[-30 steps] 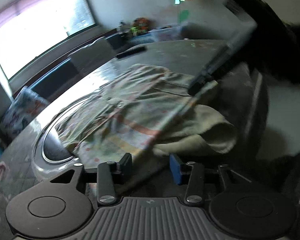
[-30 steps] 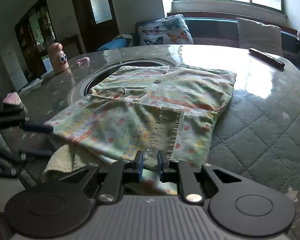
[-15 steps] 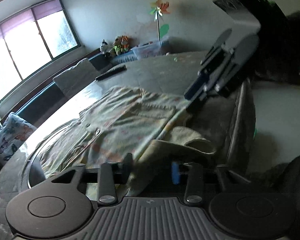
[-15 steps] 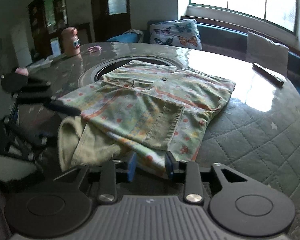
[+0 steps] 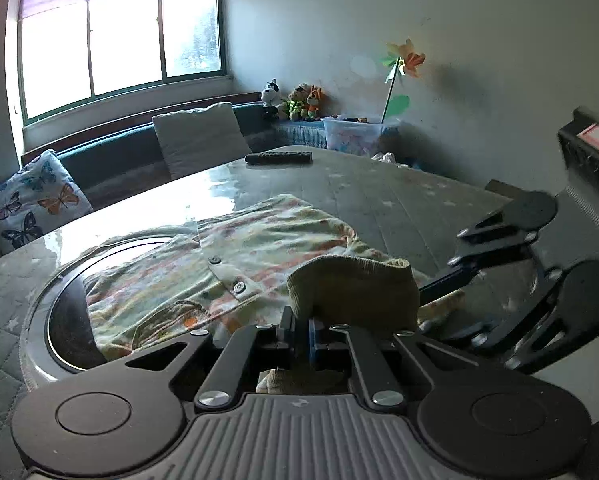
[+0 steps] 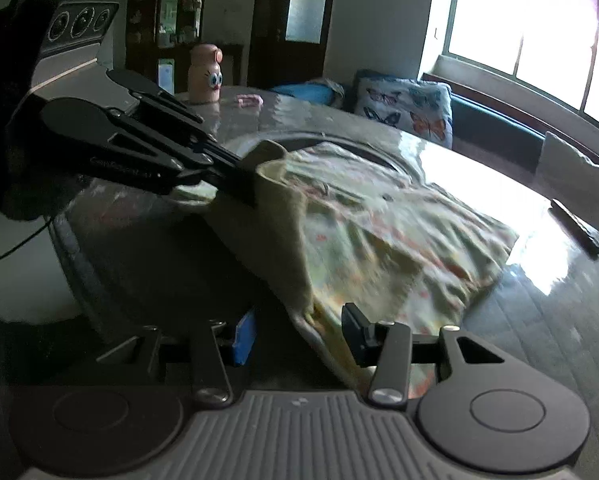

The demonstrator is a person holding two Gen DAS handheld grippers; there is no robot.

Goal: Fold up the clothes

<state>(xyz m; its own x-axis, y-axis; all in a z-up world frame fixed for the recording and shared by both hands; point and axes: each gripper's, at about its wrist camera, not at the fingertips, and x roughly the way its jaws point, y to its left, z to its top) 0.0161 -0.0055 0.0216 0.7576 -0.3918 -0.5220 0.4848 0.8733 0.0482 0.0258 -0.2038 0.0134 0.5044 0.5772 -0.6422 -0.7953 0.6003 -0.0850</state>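
The patterned shirt lies spread on the quilted bench, its long axis running from the near edge, where both tools are, away toward the window side; its buttoned placket runs along that line. One end drapes over the round inset ring in the bench top. The near hem, with its plain yellowish inner side showing, is lifted off the bench into a raised fold.

The left tool is clenched on that raised hem, cloth bunched between its narrow-set fingers. The right tool has its fingers spread wide, the hem edge lying between them without being pinched; whether cloth touches either pad cannot be told.

Beyond the shirt the bench is bare and glossy up to a remote control near the far edge. On the opposite side stands a pink bottle with cartoon eyes. A clear storage tub beside the bench holds small items too blurred to name.
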